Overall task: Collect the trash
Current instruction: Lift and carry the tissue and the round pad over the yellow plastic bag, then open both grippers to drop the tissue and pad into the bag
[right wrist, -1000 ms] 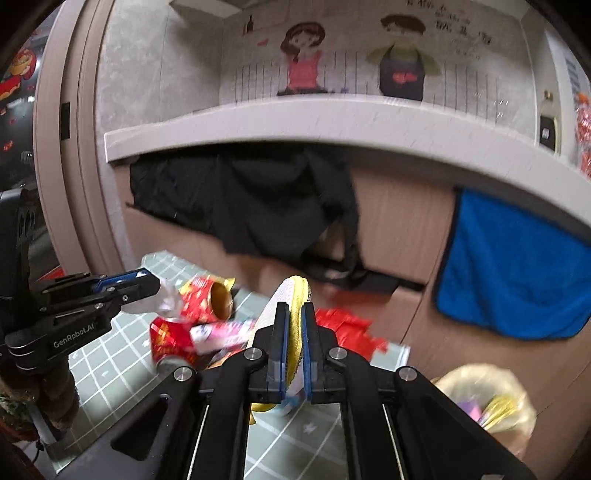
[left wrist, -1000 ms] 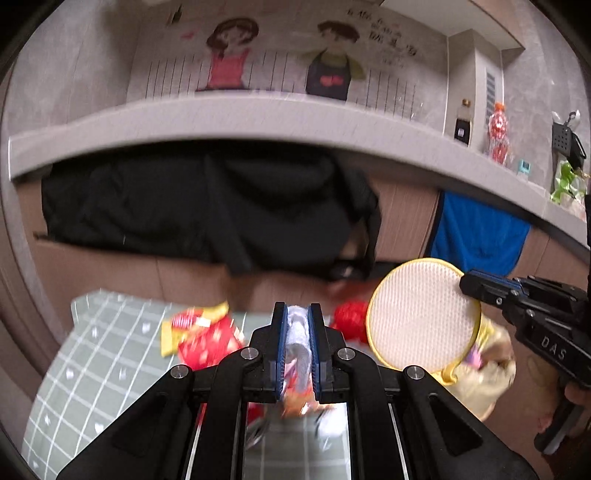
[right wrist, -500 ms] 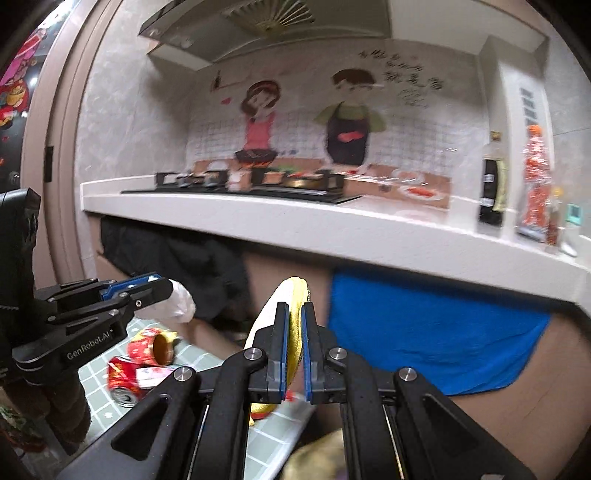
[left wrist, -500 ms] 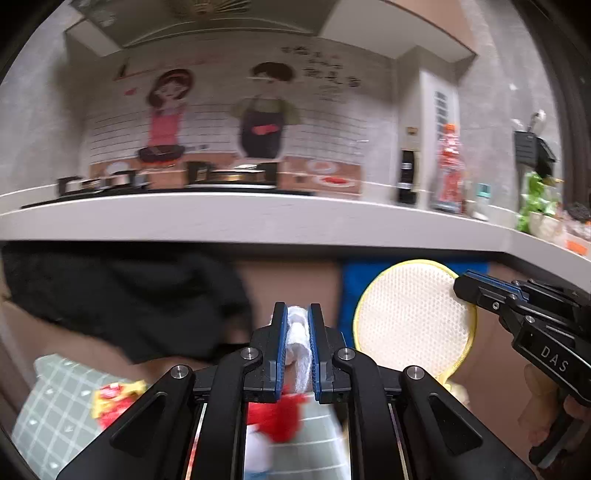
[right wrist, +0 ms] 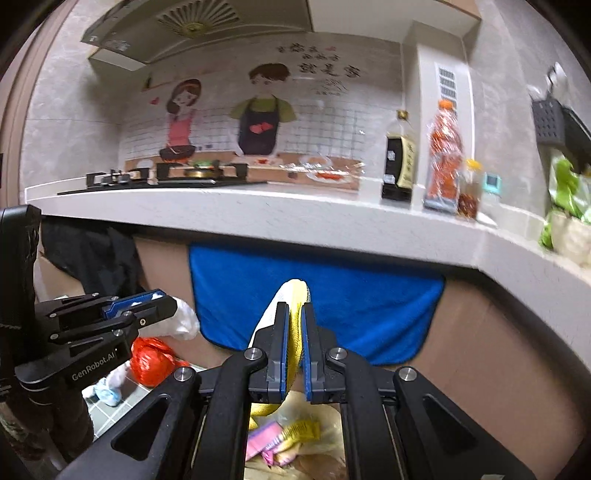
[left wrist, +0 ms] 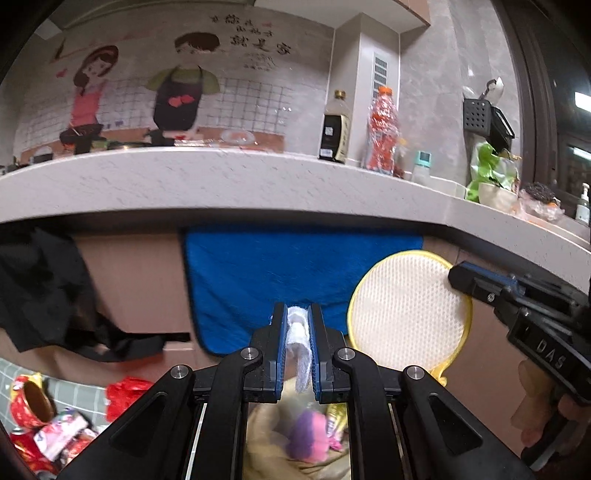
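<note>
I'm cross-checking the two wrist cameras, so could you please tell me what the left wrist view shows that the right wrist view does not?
Only the left wrist view: the yellow-rimmed mesh disc face-on, held by the right hand-held gripper, and red cans on the floor.

Only the right wrist view: the stove, the range hood, and the left hand-held gripper pinching white plastic.

Both: the blue towel, the dark sauce bottle and the trash bag below.

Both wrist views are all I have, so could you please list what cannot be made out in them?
- Trash bag, left wrist view: blurred, mostly hidden behind the left hand-held gripper.
- White scrap it holds: too crumpled to identify.
- Yellow pad, right wrist view: edge-on in the right hand-held gripper, face hidden.
- Floor litter: cut off by the frame edge.
</note>
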`<state>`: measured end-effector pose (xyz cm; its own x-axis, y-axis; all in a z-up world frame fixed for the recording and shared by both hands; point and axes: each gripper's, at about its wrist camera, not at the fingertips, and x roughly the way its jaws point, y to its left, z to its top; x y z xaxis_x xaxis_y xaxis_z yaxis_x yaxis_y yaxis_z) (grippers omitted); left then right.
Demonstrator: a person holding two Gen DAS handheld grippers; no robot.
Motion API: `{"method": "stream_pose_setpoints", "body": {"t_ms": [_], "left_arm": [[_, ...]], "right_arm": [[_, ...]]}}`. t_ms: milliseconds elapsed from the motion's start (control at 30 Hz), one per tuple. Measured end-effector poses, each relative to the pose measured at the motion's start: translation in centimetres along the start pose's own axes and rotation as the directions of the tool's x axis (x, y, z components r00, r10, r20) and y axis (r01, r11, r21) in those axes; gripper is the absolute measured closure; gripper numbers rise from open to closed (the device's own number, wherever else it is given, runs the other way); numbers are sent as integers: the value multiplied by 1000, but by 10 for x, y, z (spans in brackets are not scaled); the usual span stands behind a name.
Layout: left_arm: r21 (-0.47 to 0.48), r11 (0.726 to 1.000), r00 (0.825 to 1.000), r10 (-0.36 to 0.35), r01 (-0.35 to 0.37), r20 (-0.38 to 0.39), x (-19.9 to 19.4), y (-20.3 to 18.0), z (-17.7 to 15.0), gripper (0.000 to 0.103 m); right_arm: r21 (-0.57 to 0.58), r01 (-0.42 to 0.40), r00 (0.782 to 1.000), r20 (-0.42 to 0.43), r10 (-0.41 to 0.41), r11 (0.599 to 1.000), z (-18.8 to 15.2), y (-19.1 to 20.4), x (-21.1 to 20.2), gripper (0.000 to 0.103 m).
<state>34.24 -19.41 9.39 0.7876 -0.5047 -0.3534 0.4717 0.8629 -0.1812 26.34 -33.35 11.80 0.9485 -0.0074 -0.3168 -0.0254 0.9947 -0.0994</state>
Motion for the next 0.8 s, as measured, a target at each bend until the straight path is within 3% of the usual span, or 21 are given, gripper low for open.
{"method": "stream_pose_setpoints", "body": {"t_ms": [467,533,600,633,800], "left_arm": [[-1,999,993,-34,34,-110,46,1,-26,91],[-13,996,980,-93,92,-177,62,6,-33,84],[-52,989,962,-145,136,-233,75,15,-42,69],[-66,988,957,-149,137,-249,79,20,-46,64],[-81,991,950,-126,107,-285,79,36,-56,58]], "right_arm": [[53,-6,994,-105,12,999,-34,-22,44,97],[68,-30,989,-139,39,997,-42,-23,54,93],[85,-41,978,-201,58,995,-54,-24,69,88],[91,-36,972,-230,57,995,-62,-24,76,86],[116,-15,959,-280,47,993,-87,-21,85,85]]}}
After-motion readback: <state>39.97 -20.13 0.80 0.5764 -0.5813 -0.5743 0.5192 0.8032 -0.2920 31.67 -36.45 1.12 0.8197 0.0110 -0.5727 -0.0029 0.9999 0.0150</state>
